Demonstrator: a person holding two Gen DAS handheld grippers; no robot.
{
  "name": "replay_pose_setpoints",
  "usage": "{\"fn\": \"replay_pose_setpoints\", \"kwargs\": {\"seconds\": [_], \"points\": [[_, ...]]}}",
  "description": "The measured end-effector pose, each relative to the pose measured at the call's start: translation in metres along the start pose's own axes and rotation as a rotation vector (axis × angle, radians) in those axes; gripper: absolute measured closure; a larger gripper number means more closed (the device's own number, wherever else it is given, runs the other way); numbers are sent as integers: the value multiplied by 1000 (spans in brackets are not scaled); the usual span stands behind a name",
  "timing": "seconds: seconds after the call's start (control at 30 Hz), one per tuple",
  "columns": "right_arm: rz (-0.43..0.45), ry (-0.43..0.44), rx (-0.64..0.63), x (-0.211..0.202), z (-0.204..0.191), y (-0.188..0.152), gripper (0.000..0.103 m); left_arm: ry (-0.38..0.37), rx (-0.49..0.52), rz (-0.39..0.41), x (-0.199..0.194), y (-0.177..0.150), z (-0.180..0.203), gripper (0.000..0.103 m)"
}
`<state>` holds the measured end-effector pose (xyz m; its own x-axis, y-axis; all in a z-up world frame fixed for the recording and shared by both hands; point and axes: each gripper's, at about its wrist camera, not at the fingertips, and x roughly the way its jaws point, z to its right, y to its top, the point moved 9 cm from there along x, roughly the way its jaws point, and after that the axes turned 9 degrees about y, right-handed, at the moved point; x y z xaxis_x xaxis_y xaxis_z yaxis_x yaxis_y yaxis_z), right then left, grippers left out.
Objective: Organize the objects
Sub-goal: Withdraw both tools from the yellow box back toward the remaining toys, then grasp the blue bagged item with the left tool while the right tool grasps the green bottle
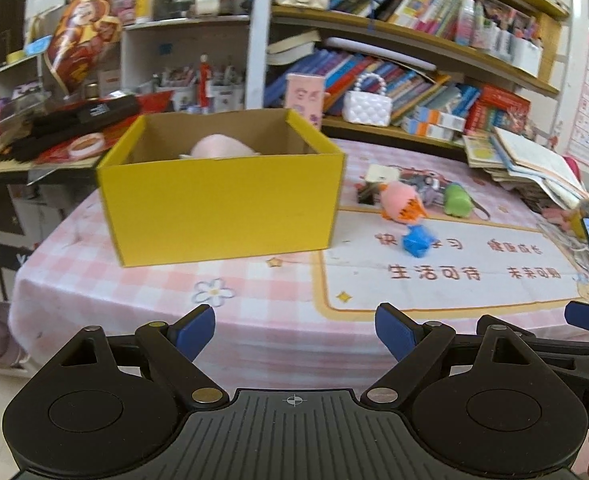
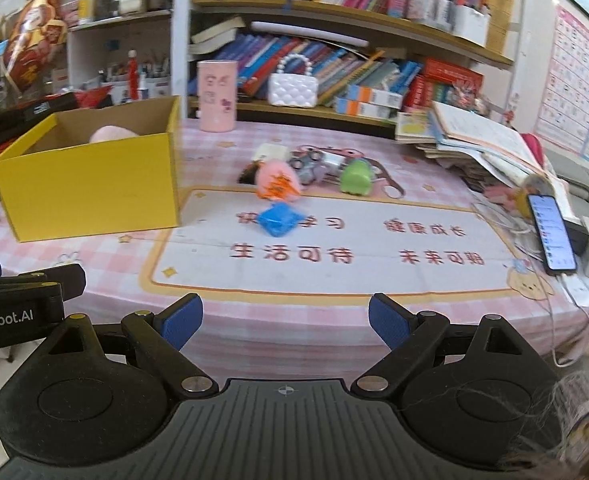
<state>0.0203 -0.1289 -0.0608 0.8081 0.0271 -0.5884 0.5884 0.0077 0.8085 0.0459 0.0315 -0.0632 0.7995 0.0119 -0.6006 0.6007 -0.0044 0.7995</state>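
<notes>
An open yellow cardboard box stands on the pink checked tablecloth with a pale pink rounded thing inside. To its right lie small toys: a blue folded piece, a pink and orange toy, a green toy and a grey toy. My left gripper hangs open over the table's near edge, nothing between its blue pads. My right gripper is open too, empty, well short of the toys.
A phone with cables lies at the table's right edge beside a stack of open books. A pink cylinder and a white quilted bag stand at the back. Crowded bookshelves rise behind. Clutter fills the desk left of the box.
</notes>
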Motion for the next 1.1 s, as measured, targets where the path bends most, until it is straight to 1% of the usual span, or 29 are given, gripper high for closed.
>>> {"fn": "replay_pose_setpoints", "kwargs": {"seconds": [0.23,0.37,0.7,1.0,1.1], "points": [[0,-30,44,5,23,4,13,-38,40,7,8,9,24,13],[-8,-29,47,12,29,8,13,-35,46,6,14,14,32,13],[-50,-10,36,39,45,21,13,-20,45,-23,37,25,47,13],[-53,4,19,70,67,47,13,-12,30,-31,63,43,69,13],[-47,12,20,81,78,59,13,0,32,-22,72,51,79,13]]}}
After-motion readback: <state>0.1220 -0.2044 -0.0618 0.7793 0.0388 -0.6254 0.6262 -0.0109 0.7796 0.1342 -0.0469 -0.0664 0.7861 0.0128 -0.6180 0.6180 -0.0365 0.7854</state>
